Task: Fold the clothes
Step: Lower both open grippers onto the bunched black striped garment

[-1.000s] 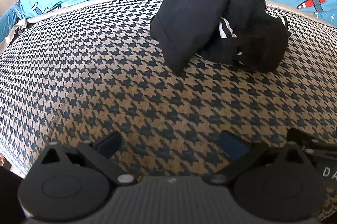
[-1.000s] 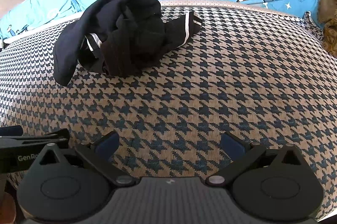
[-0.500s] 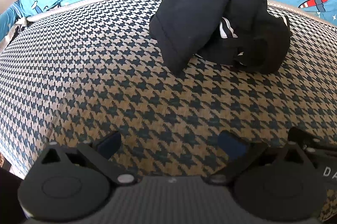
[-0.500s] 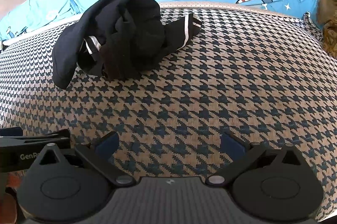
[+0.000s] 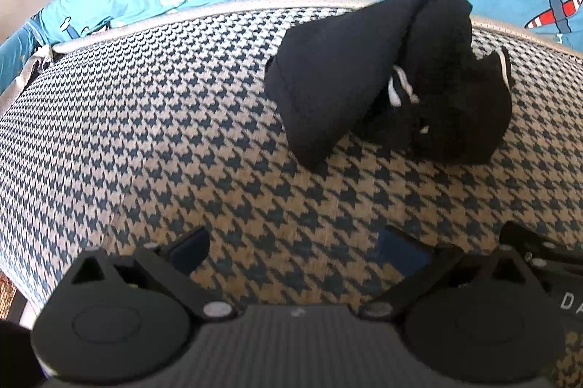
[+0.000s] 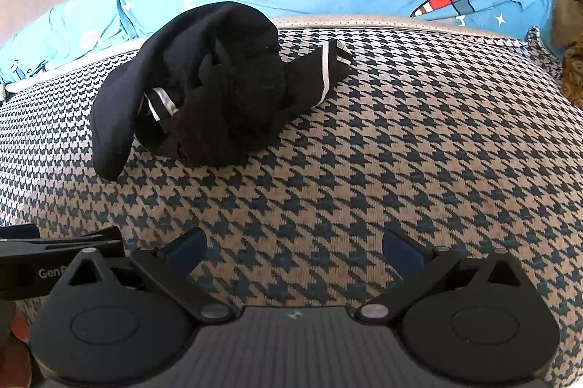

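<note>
Crumpled black garment (image 5: pixel 393 74) on houndstooth cover (image 5: pixel 145 118)

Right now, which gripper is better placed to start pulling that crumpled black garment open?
Probably left. In its view the black garment has a loose flap hanging toward the left gripper, with bare blanket between. The right gripper, also open, sees the heap well off to its left.

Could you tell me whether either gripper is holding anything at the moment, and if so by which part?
Nothing is held: the left gripper and right gripper are open, short of the crumpled black garment.
</note>
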### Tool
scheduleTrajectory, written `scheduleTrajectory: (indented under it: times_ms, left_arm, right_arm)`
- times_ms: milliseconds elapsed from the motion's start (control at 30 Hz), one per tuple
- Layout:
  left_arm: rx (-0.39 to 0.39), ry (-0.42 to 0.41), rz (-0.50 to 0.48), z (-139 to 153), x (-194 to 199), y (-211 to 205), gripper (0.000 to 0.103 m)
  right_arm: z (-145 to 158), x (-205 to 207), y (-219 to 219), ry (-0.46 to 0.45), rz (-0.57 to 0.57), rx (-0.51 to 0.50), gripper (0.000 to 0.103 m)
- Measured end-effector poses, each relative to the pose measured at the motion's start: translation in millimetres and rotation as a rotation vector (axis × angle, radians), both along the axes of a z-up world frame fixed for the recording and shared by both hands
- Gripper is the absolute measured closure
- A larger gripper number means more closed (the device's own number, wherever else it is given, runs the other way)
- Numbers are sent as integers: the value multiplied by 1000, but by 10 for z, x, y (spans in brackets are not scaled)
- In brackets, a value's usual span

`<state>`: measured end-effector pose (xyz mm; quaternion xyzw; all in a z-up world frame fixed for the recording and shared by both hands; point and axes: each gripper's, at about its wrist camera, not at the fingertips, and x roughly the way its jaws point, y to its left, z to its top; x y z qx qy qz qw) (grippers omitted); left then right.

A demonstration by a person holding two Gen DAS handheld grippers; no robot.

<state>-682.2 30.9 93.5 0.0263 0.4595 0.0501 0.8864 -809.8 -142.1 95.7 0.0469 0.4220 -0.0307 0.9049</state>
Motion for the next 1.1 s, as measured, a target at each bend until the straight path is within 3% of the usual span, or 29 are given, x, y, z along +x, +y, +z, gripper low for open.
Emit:
scheduleTrajectory:
  times_ms: [567,1100]
  left_arm:
    - [23,-9,4,73,280,-11,0]
    - [4,-23,-25,172,510,120,0]
  right_arm:
    - [177,343,29,-42,62,-38,3]
    - [214,647,-33,-45,92,29,3]
